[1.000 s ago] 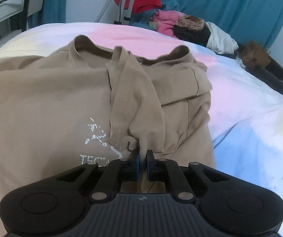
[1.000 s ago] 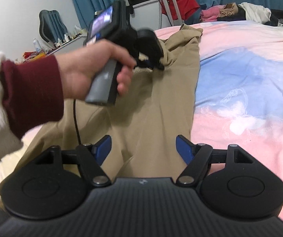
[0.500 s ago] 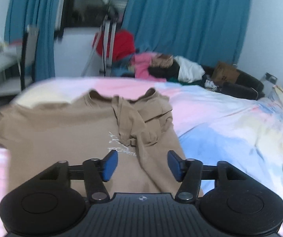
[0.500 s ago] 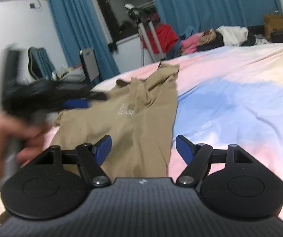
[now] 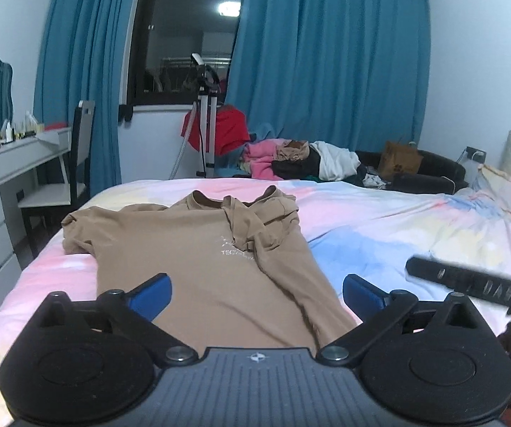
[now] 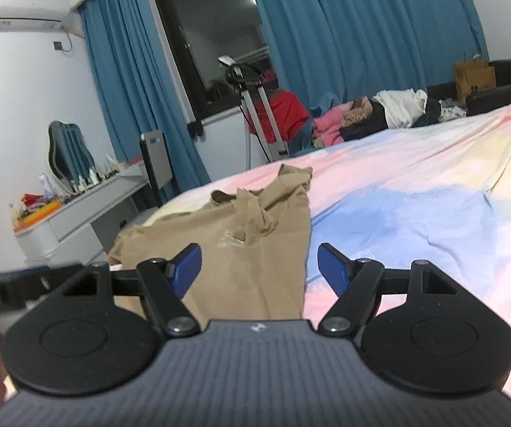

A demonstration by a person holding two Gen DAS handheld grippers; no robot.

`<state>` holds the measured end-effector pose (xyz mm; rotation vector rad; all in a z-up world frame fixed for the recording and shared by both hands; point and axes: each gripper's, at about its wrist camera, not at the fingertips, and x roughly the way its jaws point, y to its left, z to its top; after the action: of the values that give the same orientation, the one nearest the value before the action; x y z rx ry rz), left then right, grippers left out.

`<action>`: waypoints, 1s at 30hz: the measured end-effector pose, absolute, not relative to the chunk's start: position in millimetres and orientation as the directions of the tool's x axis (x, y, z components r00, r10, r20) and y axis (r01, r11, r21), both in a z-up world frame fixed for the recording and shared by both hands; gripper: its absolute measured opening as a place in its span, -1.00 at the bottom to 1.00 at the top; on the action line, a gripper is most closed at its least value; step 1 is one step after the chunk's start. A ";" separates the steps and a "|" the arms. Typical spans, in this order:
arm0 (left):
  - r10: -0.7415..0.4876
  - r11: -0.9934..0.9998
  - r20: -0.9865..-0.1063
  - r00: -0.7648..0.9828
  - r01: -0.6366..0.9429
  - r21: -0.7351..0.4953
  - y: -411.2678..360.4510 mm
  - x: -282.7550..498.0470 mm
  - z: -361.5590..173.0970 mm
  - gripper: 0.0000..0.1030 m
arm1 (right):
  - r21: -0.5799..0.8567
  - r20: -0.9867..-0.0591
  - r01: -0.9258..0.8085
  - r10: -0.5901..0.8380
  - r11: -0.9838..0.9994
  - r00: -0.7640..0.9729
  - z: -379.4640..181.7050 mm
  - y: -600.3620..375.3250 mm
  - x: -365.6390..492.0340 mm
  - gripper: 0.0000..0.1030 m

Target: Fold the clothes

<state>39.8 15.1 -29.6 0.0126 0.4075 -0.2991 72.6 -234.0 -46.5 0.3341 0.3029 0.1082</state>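
With both grippers' jaws wide and empty, the left (image 5: 257, 293) just opened, the shirt's (image 5: 198, 249) folded sleeve (image 5: 244, 227) could slip loose near the bed's (image 5: 380, 220) far edge.

Matt tan cloth T-shirt (image 5: 198, 249), soft pastel cloth bedspread (image 5: 380, 227)

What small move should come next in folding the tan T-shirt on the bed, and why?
Probably take the left hand-held gripper to the unfolded sleeve and fold it inward. The tan T-shirt has its other sleeve already folded over the chest, and both hand-held grippers, the right one too, are open and empty; the left one's jaws have just opened.
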 end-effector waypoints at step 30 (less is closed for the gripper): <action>-0.035 0.980 -0.455 0.890 -0.058 -0.189 208.9 77.7 -40.1 0.99 | 0.182 -0.417 -0.319 0.367 0.930 0.832 -46.2 -14.1 289.3 0.43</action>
<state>77.7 208.9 -40.1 -0.2002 0.4741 0.0119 289.3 -14.1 -46.2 0.1065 0.4627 0.3640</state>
